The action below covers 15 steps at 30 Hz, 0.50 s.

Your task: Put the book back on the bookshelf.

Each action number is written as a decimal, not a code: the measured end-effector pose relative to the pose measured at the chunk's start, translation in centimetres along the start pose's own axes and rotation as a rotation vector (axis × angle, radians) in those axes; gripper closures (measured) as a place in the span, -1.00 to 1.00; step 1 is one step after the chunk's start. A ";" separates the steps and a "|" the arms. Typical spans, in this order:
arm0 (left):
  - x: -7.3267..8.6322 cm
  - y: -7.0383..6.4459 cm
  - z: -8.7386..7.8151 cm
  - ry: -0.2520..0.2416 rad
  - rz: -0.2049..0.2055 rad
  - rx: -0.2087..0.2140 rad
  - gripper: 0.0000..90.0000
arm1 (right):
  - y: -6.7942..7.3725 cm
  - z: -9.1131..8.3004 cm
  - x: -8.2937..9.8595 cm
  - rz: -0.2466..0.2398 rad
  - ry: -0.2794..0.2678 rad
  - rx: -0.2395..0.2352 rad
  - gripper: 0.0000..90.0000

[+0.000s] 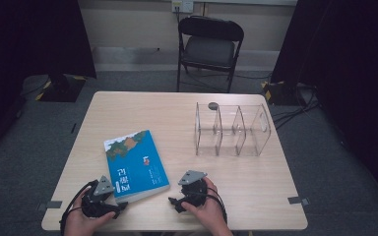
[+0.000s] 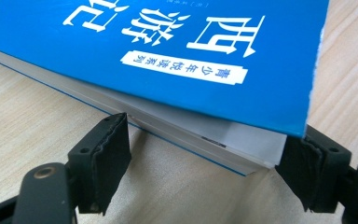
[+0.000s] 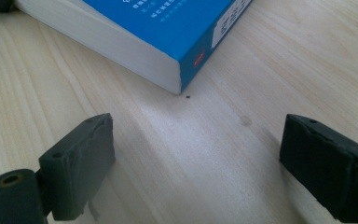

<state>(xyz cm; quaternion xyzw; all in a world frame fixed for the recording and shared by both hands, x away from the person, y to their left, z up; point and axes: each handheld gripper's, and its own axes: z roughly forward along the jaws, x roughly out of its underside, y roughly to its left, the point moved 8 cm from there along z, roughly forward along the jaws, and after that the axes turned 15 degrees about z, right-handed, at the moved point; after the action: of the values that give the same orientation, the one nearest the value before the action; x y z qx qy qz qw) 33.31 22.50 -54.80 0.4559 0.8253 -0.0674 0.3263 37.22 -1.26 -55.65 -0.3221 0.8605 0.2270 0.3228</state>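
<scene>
Blue paperback book (image 1: pixel 136 164) with white lettering on its cover lies flat on the pale wooden table (image 1: pixel 256 196), near your edge and left of centre, well apart from the clear plastic three-bay organiser (image 1: pixel 231 130) at the far right. Your left gripper (image 2: pixel 205 154) has its jaws wide apart around the book's near corner: in the left gripper view one pad (image 2: pixel 109 158) sits against the page edge and the other stands just past the corner, but nothing is clamped yet. Your right gripper (image 3: pixel 200 163) rests just beside the book's other near corner, jaws wide open over bare wood and holding nothing.

To grip well, I judge you should push the left gripper a little farther in so both pads cover solid page block rather than the tip of the corner, since a corner pinch would likely let the book twist. Keep the jaws level with the table so the lower one slides under cleanly. Close firmly, then bring the right gripper in to steady the spine side.
</scene>
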 end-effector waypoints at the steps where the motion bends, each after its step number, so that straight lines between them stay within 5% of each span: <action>1: 0.0 0.0 0.0 0.001 0.001 0.000 -0.52 | 0.0 0.0 0.0 0.001 0.000 0.000 -0.79; 15: -1.3 0.7 -1.3 -0.082 -0.073 0.039 -0.50 | 0.1 0.1 -0.1 -0.011 -0.002 -0.009 -0.79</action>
<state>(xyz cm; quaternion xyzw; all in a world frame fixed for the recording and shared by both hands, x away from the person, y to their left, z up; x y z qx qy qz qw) 33.71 22.52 -52.89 0.4285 0.8259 -0.1139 0.3482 37.29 -1.06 -55.64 -0.3283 0.8573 0.2295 0.3234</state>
